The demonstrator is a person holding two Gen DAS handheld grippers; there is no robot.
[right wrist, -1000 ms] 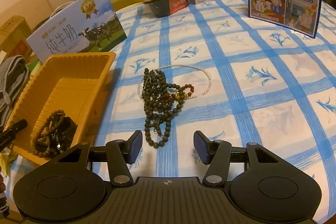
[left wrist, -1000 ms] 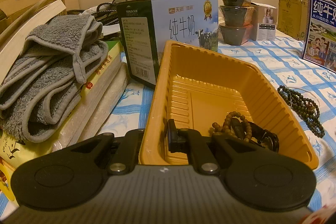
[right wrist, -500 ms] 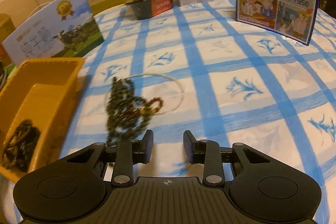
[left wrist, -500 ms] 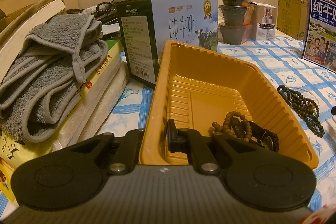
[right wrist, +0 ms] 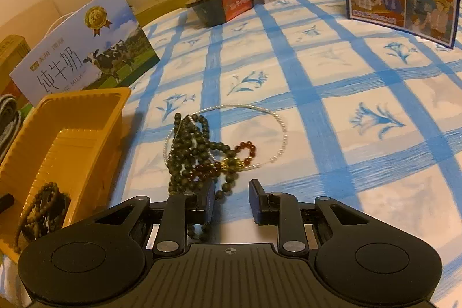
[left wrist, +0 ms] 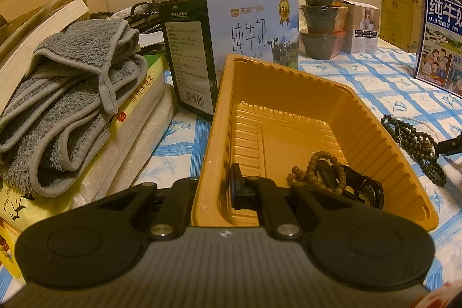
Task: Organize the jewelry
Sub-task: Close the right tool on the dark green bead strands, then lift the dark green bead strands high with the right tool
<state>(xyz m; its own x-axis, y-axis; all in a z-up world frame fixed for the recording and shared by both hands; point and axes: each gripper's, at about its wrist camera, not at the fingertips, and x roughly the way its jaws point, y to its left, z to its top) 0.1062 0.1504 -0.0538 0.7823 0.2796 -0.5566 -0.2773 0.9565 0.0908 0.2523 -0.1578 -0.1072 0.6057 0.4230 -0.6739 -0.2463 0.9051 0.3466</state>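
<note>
The left hand-held gripper point(left wrist: 215, 186) is pinching the near wall of the orange plastic tray point(left wrist: 372, 123), one finger outside the rim and one inside. In the tray's near corner lie a brown wooden bead bracelet point(left wrist: 313, 163) and a dark watch point(left wrist: 363, 189), touching each other. The tray sits on a blue-checked tablecloth point(right wrist: 332, 71), just in front of a milk carton box point(left wrist: 251, 28).

Beside the tray, a heap of jewelry rests on the cloth: a dark green bead necklace point(right wrist: 187, 152), a red bead bracelet point(right wrist: 248, 149) and a thin pearl strand point(right wrist: 280, 123) looped around them. The right hand-held gripper point(right wrist: 231, 201) is low over the near end of the heap, its jaws closing; green beads lie against its left finger and some between the fingers, not yet pressed.
</note>
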